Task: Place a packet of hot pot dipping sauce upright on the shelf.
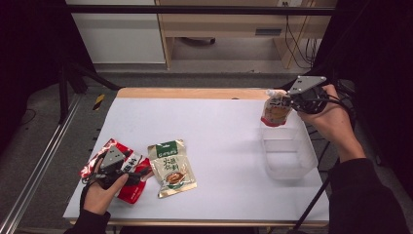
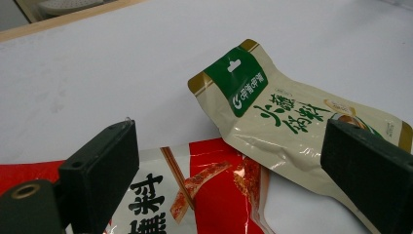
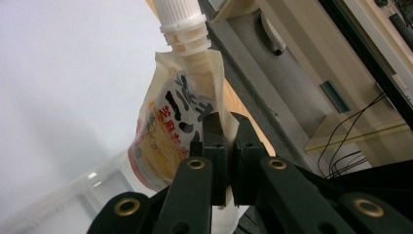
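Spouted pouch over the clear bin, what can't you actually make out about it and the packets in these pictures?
- Spouted pouch: its lower middle is hidden behind the right hand-held gripper in the right gripper view; its print is too small to read in the high view.
- Clear bin: cut off by the bottom edge in the right gripper view.
- Red packet: cut off by the bottom edge in the left gripper view; partly under the left hand-held gripper in the high view.

At upper right of the high view, a cream spouted pouch (image 1: 276,108) carries black lettering, an orange-yellow picture, a red base and a white cap. At lower left, a glossy red packet (image 1: 127,170) shows a white panel with black characters; beside it, a beige packet (image 1: 171,168) has a green header and gold corners.
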Demonstrator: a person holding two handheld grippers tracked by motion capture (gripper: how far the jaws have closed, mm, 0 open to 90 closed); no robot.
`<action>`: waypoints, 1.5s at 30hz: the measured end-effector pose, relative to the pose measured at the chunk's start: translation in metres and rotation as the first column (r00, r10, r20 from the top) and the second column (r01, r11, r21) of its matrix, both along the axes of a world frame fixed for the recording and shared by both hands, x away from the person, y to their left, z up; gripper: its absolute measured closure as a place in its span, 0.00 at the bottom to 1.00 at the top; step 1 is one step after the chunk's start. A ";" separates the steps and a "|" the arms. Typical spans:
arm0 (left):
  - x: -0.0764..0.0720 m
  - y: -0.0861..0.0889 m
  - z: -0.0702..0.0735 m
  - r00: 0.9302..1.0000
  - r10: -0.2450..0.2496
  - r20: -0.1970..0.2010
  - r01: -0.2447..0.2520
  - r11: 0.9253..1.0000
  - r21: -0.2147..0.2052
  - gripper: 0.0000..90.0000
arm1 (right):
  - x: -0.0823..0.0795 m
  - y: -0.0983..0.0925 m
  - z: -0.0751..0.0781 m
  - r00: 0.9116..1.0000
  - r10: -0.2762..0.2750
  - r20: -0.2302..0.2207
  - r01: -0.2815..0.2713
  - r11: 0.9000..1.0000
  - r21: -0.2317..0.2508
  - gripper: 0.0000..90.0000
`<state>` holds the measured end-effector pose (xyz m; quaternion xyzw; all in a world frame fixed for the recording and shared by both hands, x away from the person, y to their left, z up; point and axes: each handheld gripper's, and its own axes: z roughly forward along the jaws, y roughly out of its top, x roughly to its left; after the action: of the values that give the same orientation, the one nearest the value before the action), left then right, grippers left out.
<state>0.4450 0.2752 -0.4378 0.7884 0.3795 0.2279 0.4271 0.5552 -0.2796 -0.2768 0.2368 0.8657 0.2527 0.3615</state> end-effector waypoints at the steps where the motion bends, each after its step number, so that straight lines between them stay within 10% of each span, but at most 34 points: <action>1: 0.000 0.000 0.000 1.000 -0.002 0.001 0.002 1.000 -0.001 0.08 | 0.000 0.000 0.000 1.000 0.000 0.000 0.000 1.000 0.000 0.97; 20: 0.000 -0.002 -0.002 1.000 0.009 -0.006 -0.009 1.000 0.003 0.08 | 0.031 -0.023 -0.035 0.999 -0.023 -0.041 0.023 1.000 -0.005 0.97; 45: 0.000 -0.001 -0.002 1.000 0.011 -0.008 -0.011 1.000 0.006 0.08 | 0.034 -0.021 -0.061 0.995 -0.006 -0.096 0.009 1.000 0.030 0.97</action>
<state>0.4455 0.2739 -0.4399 0.7886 0.3848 0.2282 0.4218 0.5891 -0.3002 -0.3377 0.2573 0.8772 0.2527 0.3171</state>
